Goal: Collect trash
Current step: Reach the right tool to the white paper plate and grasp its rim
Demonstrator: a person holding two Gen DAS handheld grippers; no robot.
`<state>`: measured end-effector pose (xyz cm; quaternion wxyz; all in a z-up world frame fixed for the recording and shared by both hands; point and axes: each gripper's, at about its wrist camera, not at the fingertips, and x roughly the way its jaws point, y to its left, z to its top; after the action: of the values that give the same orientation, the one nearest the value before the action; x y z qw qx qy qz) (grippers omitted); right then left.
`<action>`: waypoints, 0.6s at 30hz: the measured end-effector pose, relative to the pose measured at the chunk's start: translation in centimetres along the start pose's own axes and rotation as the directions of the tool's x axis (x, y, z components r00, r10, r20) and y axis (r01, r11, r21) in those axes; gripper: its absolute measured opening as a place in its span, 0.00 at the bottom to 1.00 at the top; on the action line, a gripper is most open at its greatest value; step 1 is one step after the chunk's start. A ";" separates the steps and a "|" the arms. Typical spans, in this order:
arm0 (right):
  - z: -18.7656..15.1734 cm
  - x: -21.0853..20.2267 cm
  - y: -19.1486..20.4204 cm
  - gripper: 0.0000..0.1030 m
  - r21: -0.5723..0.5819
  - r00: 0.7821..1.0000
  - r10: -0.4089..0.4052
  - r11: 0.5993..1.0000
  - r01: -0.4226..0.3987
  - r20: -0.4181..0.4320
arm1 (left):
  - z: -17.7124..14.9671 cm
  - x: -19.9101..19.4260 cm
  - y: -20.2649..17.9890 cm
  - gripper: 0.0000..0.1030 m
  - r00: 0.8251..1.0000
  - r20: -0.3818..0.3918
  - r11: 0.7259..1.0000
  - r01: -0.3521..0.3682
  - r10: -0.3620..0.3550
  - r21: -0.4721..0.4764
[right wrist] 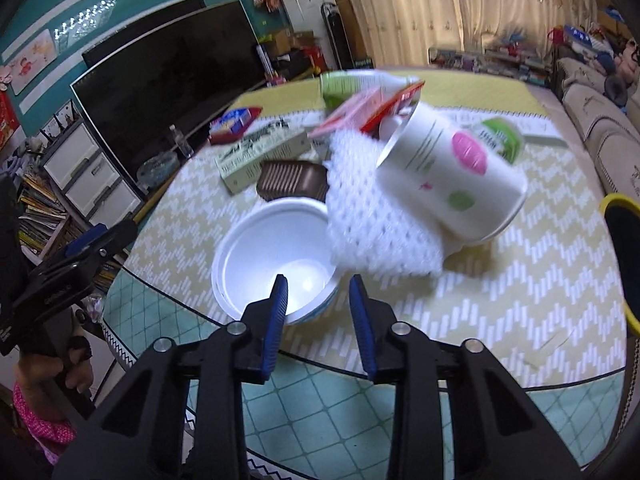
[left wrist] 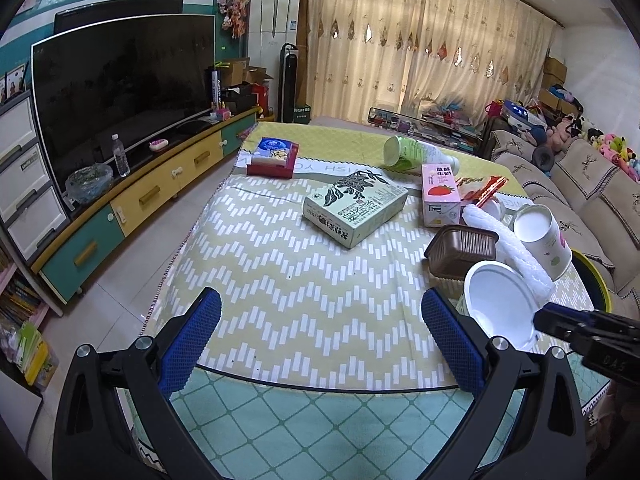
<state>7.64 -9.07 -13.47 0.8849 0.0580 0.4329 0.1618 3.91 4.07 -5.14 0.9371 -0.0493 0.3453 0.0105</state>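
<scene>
Straddling the white bowl's (right wrist: 276, 248) near rim, the right gripper (right wrist: 319, 300) is seen half-closed, pads not pressing. A hand (right wrist: 78, 364) is shown only there; the left gripper (left wrist: 320, 336), spread wide and empty, only in its own view.

A white bowl (right wrist: 276, 248), empty and upright, is seen at the near edge of the table. Just behind it a brown ribbed tray (left wrist: 460, 250) is set, and white foam netting (right wrist: 372, 216) is draped beside both. A white cup with pink and green dots (right wrist: 452, 172) is tilted against the netting. Farther back lie a green printed box (left wrist: 354, 206), a pink strawberry carton (left wrist: 438, 194), a red-edged box (left wrist: 272, 158) and a toppled green-and-white bottle (left wrist: 416, 154).
</scene>
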 end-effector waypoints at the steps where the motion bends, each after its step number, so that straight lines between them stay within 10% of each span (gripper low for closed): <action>1: 0.1 0.5 0.0 0.30 0.005 1.000 -0.002 1.000 0.002 -0.008 | 0.0 0.2 0.1 0.96 1.000 -0.003 1.000 0.003 -0.003 0.001; 10: 1.1 3.4 0.1 0.30 0.023 0.999 -0.023 0.999 0.024 -0.048 | -0.1 0.5 0.9 0.96 1.000 -0.007 1.000 0.005 -0.005 -0.013; 18: 0.8 3.9 1.1 0.06 -0.007 0.999 0.017 1.000 -0.017 -0.045 | -0.1 0.8 0.9 0.96 1.000 -0.014 1.000 0.005 -0.005 -0.012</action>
<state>10.30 -6.69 -15.61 0.8737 0.0549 0.4517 0.1722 4.42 4.96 -5.78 0.9344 -0.0558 0.3518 0.0097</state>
